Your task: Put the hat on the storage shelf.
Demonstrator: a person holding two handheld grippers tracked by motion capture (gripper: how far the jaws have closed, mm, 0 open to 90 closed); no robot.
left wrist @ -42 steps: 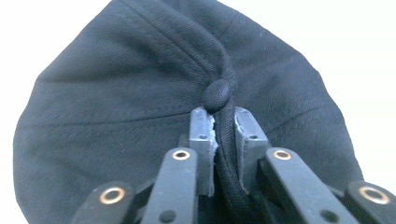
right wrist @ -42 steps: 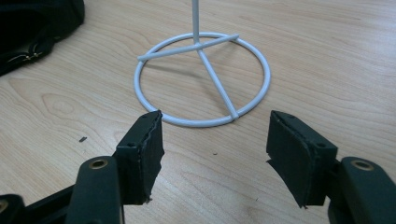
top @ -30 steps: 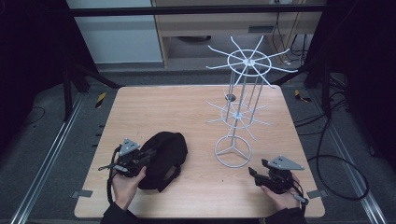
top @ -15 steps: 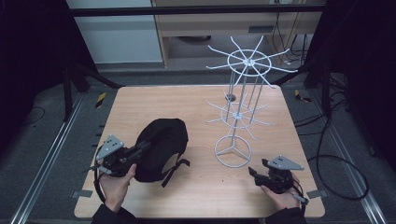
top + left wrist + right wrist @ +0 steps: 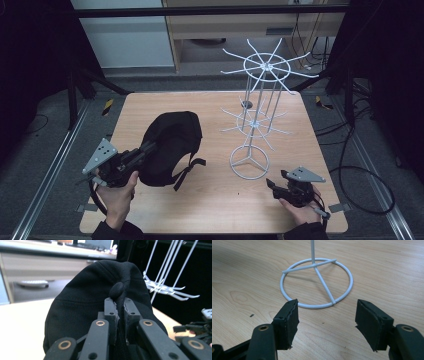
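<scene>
Black fabric fills the left tongs point(image 5: 120, 315): they are clamped on a fold of the cap point(image 5: 170, 147), just below its top button point(image 5: 117, 290). In the high view the cap hangs off those tongs point(image 5: 148, 148) at about 8 o'clock on the tabletop point(image 5: 210, 205), its strap point(image 5: 189, 170) trailing toward the wood. The right tongs point(image 5: 327, 322) stand open with nothing between them, resting low at about 5 o'clock and aimed at the ring base point(image 5: 317, 282) of the white wire rack point(image 5: 260, 100), which stands at about 2 o'clock.

The step in hand looks like carrying the cap to a rack arm. To do it well, keep the pinch firm, since only a thin fold is held and it could slip. Lift high enough for the strap to clear the tabletop and the lower tier of arms point(image 5: 255, 125). Approach an arm from its free tip, so the crown or strap slides on rather than snagging a neighbour. The rack looks light, so the right tongs could steady its base before the cap pushes on it.

Hard to make out: whether the cap's lower edge touches the tabletop, where the brim sits within the dark bulk, and how the strap fastens. The arm tips blur against the dark background.
</scene>
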